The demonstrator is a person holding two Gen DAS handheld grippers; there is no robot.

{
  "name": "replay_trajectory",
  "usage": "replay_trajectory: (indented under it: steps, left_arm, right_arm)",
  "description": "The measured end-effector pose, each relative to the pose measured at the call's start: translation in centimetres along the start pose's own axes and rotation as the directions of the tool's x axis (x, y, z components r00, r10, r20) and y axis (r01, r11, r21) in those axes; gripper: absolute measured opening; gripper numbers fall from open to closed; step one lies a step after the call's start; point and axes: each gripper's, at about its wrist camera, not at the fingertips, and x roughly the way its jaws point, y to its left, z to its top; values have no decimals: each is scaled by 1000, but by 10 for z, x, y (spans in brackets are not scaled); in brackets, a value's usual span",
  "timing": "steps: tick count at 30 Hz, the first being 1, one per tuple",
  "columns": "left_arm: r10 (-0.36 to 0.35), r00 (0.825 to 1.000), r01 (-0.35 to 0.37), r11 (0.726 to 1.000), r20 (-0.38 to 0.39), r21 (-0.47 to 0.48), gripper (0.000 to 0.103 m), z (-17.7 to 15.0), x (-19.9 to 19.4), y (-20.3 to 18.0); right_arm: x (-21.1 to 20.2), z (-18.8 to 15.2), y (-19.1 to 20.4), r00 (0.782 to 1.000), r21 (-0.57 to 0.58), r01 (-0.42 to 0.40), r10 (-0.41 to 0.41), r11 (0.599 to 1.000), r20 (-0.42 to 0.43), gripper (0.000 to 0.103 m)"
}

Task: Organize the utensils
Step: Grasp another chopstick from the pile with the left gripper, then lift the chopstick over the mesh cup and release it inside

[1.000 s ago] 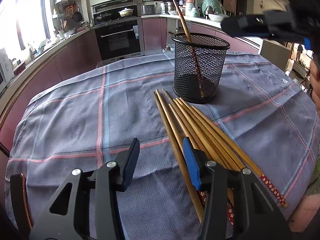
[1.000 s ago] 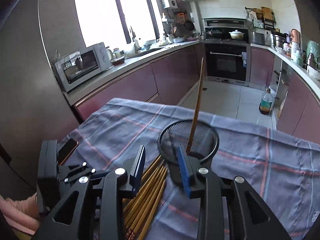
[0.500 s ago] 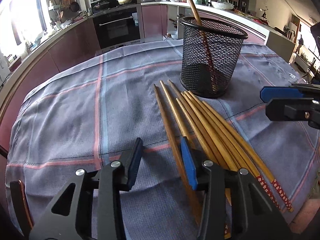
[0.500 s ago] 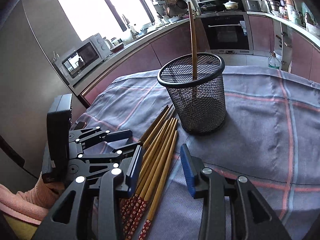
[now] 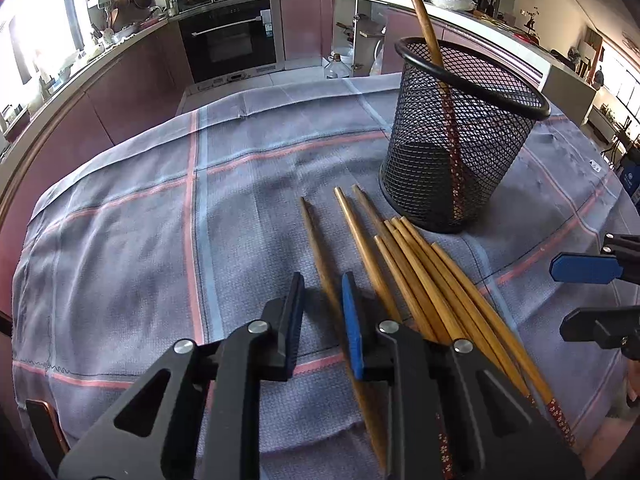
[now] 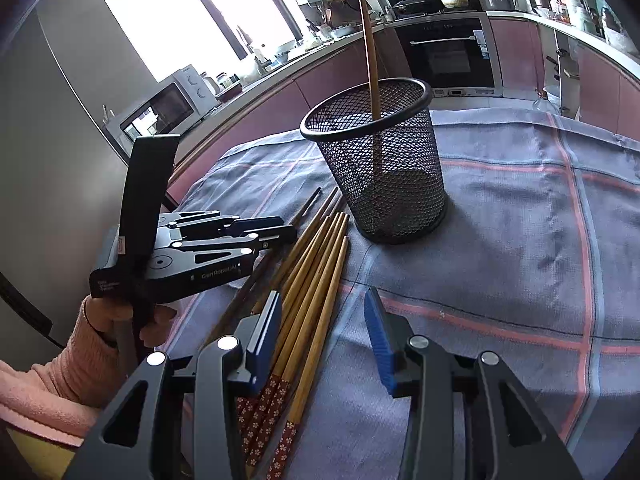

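My left gripper (image 5: 320,312) is open to a moderate gap with nothing clamped; the leftmost chopstick (image 5: 320,264) of the loose row runs up between its fingers, so I judge it ready to close on that one. A second ago it sat higher and further back, with the same stick passing under the blue pad; since then I have brought it down and forward until the stick lies in the gap.

My right gripper (image 6: 324,328) is open wider and holds nothing. Over the last second it has dropped from above the black mesh holder (image 6: 380,168) to low over the surface (image 6: 520,240), and its left finger now lies over the near ends of the chopstick bundle (image 6: 316,280). From the left wrist view its blue pad shows at three o'clock.

Outward from the left gripper, the bundle fans from five o'clock toward one o'clock, tips just beside the holder's base. The holder stands upright at one o'clock on the checked blue cloth (image 5: 160,240), with a single chopstick (image 5: 424,28) leaning inside it, patterned end down.

So one utensil is stowed and the rest lie on the cloth; both grippers have come back down for the next pick. I think the risk is pinching two sticks together, since they lie touching.
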Motion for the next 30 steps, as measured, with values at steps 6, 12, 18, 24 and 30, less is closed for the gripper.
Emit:
replay_trajectory:
  steps: [6,12,18,24,30]
  left_arm:
    - [11,1000,-11,1000,-8,-18,9,4,3,1]
    - [12,1000,-13,1000,-18,-9,10,0,0,-1]
    - [2,1000,-2,1000,-31,0,7,0,-1,1]
    - [-26,1000,26,999,-3,-47,7,1,-7,4]
    - [-75,990,90,987,119,-129,7,8,-53,22]
  right_arm:
    - [2,-3,2,1000,-2,-8,8,1000,-2,40]
    - [2,-3,2,1000,1,-16,16,1000,-6,40]
    - [1,-5,-2,1000,10,-19,19,1000,-12,41]
    - [1,-7,-2,1000,16,-20,20,1000,-11,41]
    - [-3,-6,-3,1000,17,-22,22,1000,-1,41]
